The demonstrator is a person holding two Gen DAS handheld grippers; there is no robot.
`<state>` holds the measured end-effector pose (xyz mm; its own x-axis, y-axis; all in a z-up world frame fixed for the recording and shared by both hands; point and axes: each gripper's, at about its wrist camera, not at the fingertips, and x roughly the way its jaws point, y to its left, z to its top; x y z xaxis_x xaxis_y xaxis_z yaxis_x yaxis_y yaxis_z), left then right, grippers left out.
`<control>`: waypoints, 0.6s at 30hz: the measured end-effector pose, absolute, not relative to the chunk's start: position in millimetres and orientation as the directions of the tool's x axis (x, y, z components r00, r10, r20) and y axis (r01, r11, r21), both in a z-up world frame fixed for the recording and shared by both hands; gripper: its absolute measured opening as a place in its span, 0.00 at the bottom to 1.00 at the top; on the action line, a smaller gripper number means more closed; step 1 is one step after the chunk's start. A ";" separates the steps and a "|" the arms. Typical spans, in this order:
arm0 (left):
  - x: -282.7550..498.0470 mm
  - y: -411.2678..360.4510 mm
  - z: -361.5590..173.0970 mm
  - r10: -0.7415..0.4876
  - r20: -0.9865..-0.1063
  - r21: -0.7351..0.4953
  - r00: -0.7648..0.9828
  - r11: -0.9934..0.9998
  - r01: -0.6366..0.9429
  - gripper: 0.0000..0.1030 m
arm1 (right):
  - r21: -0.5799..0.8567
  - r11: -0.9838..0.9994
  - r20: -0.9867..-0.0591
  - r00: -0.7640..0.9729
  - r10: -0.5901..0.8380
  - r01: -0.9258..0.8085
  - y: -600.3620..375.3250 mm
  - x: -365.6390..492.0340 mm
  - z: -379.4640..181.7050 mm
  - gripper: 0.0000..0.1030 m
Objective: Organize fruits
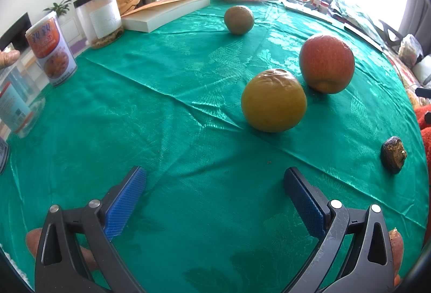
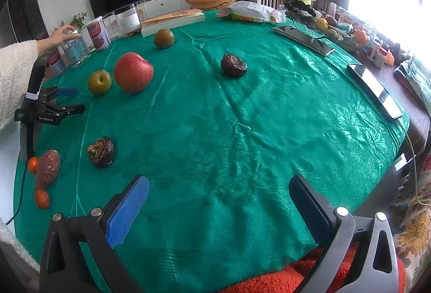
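Your left gripper point(image 1: 214, 194) hovers low over the green tablecloth point(image 1: 161, 131) with its blue-padded jaws spread wide and nothing between them. Take the red apple point(image 1: 326, 63) as your landmark: the yellow-green fruit point(image 1: 273, 100) sits just beside it on the near side, almost touching; the brownish-green fruit point(image 1: 239, 19) lies well beyond it toward the white box point(image 1: 167, 11); and the dark wrinkled fruit point(image 1: 393, 154) lies nearer your side, well to the right of the apple.

Your right gripper point(image 2: 219, 208) is also wide open and empty, at the cloth's near edge, far from the apple. In its view a second dark wrinkled fruit point(image 2: 233, 65) rests right of the apple, apart from it. A reddish sweet potato point(image 2: 48, 168) and two small orange fruits point(image 2: 42, 198) lie well on the near side of the apple, by the table's left edge.
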<state>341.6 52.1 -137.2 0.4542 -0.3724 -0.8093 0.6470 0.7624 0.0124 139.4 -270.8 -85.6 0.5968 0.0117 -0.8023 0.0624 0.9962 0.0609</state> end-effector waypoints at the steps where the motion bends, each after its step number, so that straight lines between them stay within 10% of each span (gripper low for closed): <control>1: 341.2 52.2 -137.1 -0.372 -0.809 0.012 0.454 0.762 0.647 1.00 | 0.068 0.996 -0.803 0.596 0.018 0.062 -271.9 139.7 -85.9 1.00; 18: 341.3 52.1 -137.0 -0.373 -0.809 0.012 0.454 0.763 0.647 1.00 | 0.095 0.995 -0.782 0.621 0.056 0.030 -272.5 131.9 -81.4 1.00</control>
